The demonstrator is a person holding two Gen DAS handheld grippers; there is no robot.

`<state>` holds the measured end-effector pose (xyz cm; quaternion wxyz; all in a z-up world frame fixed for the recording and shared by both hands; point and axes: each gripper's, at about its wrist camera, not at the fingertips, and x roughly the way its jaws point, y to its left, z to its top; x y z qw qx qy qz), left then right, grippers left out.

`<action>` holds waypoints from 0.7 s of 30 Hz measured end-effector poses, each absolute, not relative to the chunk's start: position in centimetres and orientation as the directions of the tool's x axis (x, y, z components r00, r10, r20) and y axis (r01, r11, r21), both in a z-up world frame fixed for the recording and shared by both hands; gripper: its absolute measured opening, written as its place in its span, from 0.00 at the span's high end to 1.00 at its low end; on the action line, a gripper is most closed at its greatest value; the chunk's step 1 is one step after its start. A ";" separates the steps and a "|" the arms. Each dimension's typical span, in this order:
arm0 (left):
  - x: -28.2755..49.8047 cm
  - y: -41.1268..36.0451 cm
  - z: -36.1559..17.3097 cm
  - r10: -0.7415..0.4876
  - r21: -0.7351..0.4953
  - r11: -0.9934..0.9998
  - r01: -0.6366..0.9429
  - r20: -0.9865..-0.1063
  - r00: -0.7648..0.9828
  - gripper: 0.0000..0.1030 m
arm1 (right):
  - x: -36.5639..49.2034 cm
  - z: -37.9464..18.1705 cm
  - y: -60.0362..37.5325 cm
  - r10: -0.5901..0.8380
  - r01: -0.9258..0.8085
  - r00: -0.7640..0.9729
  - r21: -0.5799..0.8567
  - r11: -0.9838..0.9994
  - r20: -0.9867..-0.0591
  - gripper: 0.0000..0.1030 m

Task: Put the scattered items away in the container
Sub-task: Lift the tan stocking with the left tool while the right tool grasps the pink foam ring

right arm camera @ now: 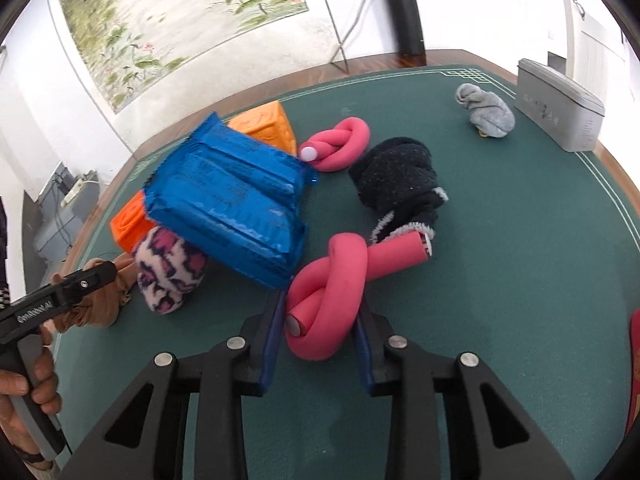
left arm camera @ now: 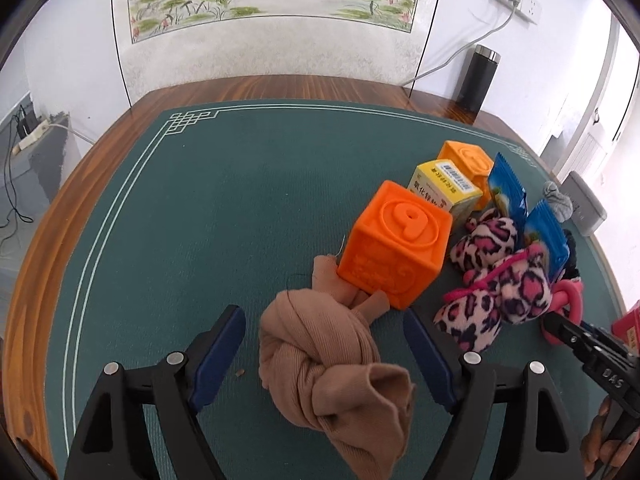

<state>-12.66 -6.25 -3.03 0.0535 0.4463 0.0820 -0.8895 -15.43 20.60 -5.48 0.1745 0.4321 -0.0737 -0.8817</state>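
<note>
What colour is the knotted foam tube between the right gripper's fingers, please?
Pink foam tube, clearest in the right wrist view.

Black triangulated left gripper (left arm camera: pixel 324 344) and right gripper (right arm camera: pixel 320 320), blue-padded fingers (left arm camera: pixel 218 356), silver screws; bare-skinned hand (right arm camera: pixel 24 396).

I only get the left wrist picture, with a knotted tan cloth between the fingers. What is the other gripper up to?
Observer: The right gripper has a knotted pink foam tube between its fingers, which sit right against the tube's sides.
Operator: Is there another tube like that?
Observer: Yes, a second pink foam tube lies farther back, beside the blue packet.
Operator: I see something dark behind the blue packets. What is it?
Observer: A rolled black sock, lying between the two tubes.
Operator: And where would all this go?
Observer: Possibly the grey lidded box at the mat's far right edge; its lid looks shut, so I cannot be sure.
</note>
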 end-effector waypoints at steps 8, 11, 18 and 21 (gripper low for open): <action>-12.4 -6.0 -5.1 -0.052 -0.100 -0.971 0.218 -0.799 -0.600 0.29 | -13.9 -4.2 19.3 -0.410 0.319 -0.587 0.266 -0.909 -0.698 0.66; -12.3 -6.3 -5.2 -0.087 -0.076 -0.969 0.236 -0.786 -0.612 0.45 | -13.5 -4.0 18.6 -0.424 0.348 -0.585 0.259 -0.901 -0.691 0.66; -11.5 -7.1 -4.8 -0.091 -0.108 -0.959 0.263 -0.759 -0.644 0.49 | -13.4 -4.0 17.8 -0.450 0.389 -0.573 0.256 -0.885 -0.684 0.66; -10.9 -7.2 -3.7 -0.090 -0.121 -0.957 0.263 -0.739 -0.667 0.49 | -13.2 -3.9 17.9 -0.468 0.403 -0.569 0.266 -0.875 -0.676 0.66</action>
